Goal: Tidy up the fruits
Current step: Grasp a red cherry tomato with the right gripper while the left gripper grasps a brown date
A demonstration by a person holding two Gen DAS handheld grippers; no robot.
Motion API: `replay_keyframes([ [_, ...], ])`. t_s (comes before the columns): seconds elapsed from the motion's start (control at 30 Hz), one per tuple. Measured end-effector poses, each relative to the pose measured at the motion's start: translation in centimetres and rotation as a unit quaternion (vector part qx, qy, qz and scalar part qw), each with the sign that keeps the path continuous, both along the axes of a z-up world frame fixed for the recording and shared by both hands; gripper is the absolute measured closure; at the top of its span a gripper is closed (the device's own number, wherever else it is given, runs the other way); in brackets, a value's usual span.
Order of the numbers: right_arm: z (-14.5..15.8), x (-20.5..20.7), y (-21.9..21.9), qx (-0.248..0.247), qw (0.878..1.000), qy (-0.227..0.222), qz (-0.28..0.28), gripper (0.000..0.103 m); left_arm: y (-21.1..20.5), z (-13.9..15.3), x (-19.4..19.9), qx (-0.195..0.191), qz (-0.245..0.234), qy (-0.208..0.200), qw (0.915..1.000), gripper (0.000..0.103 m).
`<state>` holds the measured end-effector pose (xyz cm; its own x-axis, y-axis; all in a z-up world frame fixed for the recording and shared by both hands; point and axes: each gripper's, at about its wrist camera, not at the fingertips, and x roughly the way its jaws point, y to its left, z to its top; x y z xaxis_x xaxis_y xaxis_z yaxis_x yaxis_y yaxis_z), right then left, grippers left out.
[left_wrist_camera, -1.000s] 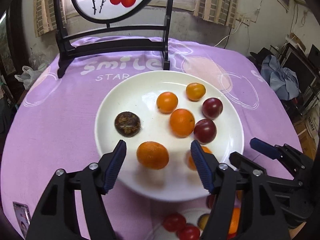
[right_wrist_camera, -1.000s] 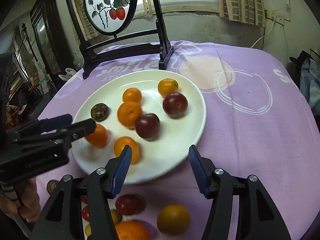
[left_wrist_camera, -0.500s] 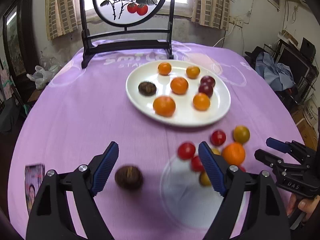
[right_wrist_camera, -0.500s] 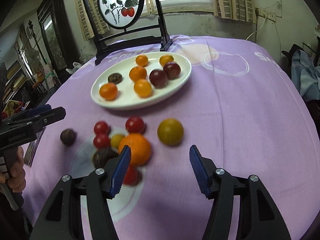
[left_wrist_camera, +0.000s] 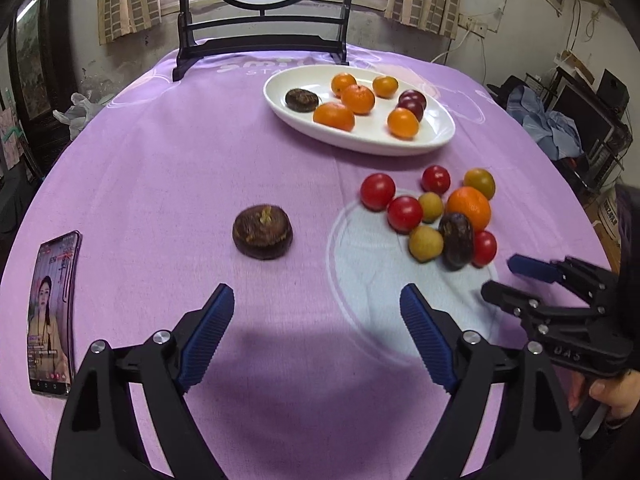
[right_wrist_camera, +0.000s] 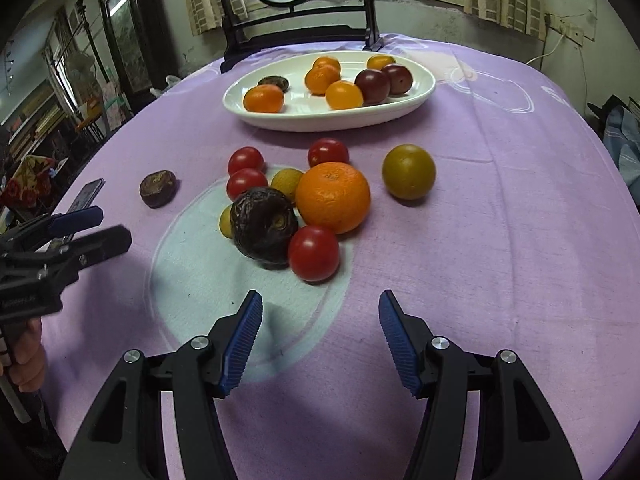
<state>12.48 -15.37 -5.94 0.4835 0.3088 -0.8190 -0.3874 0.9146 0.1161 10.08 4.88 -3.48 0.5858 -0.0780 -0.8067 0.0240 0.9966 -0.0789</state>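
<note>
Nothing between its opening jaws, the left gripper (left_wrist_camera: 316, 312) sits bottom-centre, the lone dark brown wrinkled fruit (left_wrist_camera: 262, 231) just above-left, nearer than the right gripper's.

So the plate (left_wrist_camera: 440, 140) sits toward the far side of the table (left_wrist_camera: 160, 160), just in front of the screen stand (left_wrist_camera: 260, 46) at the back edge. 8 fruits lie on the plate. Nearer than the plate, on the cloth, there's a loose cluster (right_wrist_camera: 296, 200) of 9 fruits: the orange (right_wrist_camera: 333, 197) in the middle, the wrinkled fruit (right_wrist_camera: 264, 226) touching it on its left, 1 tomato (right_wrist_camera: 314, 253) in front of both. 1 round fruit (right_wrist_camera: 408, 171) sits apart, right of the orange. Another wrinkled fruit (left_wrist_camera: 262, 232) lies alone, well left of the cluster. The phone (left_wrist_camera: 52, 312) lies flat at the table's left edge.
</note>
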Motion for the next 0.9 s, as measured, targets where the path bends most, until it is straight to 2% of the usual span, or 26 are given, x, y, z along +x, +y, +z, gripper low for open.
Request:
replay_keyframes([
  [0.17, -0.3, 1.0, 1.4, -0.029, 0.999, -0.012, 0.003, 0.043, 0.4, -1.0, 0.4, 0.0, 0.001, 0.013, 0.9999, 0.019],
  [0.27, -0.3, 1.6, 2.1, -0.035, 0.999, -0.019, 0.01, 0.05, 1.1, -1.4, 1.1, -0.007, 0.008, 0.023, 0.9997, 0.019],
  [0.4, -0.3, 2.0, 2.4, -0.046, 0.998, -0.032, 0.017, 0.075, 2.0, -1.4, 1.9, 0.004, 0.024, 0.025, 0.9994, 0.019],
  [0.6, 0.2, 1.2, 1.3, -0.026, 0.999, -0.026, 0.012, 0.076, 2.7, -1.6, 3.1, 0.014, 0.039, 0.029, 0.9987, 0.019],
  [0.83, 0.6, -0.7, -0.4, 0.003, 1.0, -0.019, 0.009, 0.076, 3.2, -2.9, 5.5, 0.014, 0.043, 0.053, 0.9975, 0.02],
  [0.9, 0.7, -1.1, -0.8, 0.009, 1.0, -0.017, 0.008, 0.076, 3.0, -2.9, 6.0, 0.029, 0.045, 0.048, 0.9974, 0.029],
])
